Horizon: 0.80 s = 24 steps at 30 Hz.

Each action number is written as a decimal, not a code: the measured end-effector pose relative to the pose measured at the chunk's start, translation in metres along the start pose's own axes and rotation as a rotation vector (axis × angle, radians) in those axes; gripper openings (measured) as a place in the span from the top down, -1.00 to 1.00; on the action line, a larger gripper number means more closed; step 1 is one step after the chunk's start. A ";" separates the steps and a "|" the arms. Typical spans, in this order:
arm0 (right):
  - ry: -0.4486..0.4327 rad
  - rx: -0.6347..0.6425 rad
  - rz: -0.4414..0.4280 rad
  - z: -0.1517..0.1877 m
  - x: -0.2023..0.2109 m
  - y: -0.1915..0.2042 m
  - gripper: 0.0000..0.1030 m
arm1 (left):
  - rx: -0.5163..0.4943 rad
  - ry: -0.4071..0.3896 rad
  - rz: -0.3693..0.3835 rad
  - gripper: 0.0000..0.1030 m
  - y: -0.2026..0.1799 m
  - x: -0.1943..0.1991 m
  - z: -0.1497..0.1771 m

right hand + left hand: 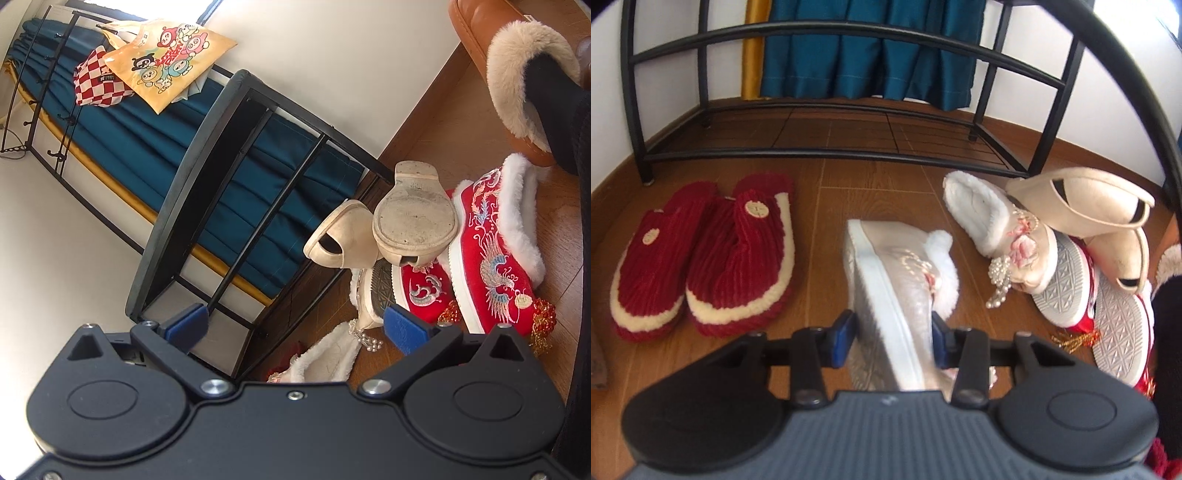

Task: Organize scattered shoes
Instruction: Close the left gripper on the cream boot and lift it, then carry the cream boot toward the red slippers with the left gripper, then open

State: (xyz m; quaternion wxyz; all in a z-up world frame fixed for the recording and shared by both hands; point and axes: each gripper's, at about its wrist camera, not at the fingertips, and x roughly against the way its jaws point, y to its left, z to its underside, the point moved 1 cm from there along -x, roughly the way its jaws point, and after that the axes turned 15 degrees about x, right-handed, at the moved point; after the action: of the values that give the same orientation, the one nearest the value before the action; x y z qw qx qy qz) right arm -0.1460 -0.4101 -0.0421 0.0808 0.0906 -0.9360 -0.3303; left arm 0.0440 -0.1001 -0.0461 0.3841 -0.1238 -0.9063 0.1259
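My left gripper [892, 328] is clamped on a pink fur-lined shoe [897, 280], sole turned up and leftward, held in front of the black shoe rack [827, 151]. Left of it, before the rack, a red slipper pair [701, 258] sits side by side. Its mate [1001, 225] lies at the rack's right end, touching the piled beige heels [1082, 199]. My right gripper [295, 325] is spread wide, holding nothing, beside the rack.

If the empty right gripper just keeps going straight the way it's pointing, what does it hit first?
Probably the black metal shoe rack: the open right gripper points at its frame, tilted in this view. The white fur-lined slipper lies low between the fingers and might be met sooner; depth is unclear.
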 end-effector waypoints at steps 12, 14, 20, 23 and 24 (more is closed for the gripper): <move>0.172 0.071 0.024 0.009 -0.013 0.029 -1.00 | 0.040 0.035 0.024 0.23 0.023 0.092 0.075; 0.202 0.110 0.026 0.011 -0.016 0.038 -1.00 | 0.032 0.013 0.012 0.23 0.029 0.105 0.087; 0.280 0.231 0.046 0.012 -0.026 0.065 -1.00 | 0.001 -0.002 -0.056 -0.11 0.045 0.115 0.103; 0.309 0.248 0.047 0.013 -0.030 0.075 -1.00 | -0.022 -0.070 -0.104 -0.66 0.048 0.121 0.101; 0.319 0.247 0.044 0.013 -0.031 0.078 -1.00 | -0.029 -0.088 -0.110 -0.67 0.048 0.123 0.100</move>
State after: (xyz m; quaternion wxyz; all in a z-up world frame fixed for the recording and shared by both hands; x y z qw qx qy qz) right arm -0.1277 -0.3354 -0.0058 0.2235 0.1307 -0.9465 -0.1927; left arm -0.1056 -0.0283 -0.0467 0.3484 -0.0738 -0.9294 0.0969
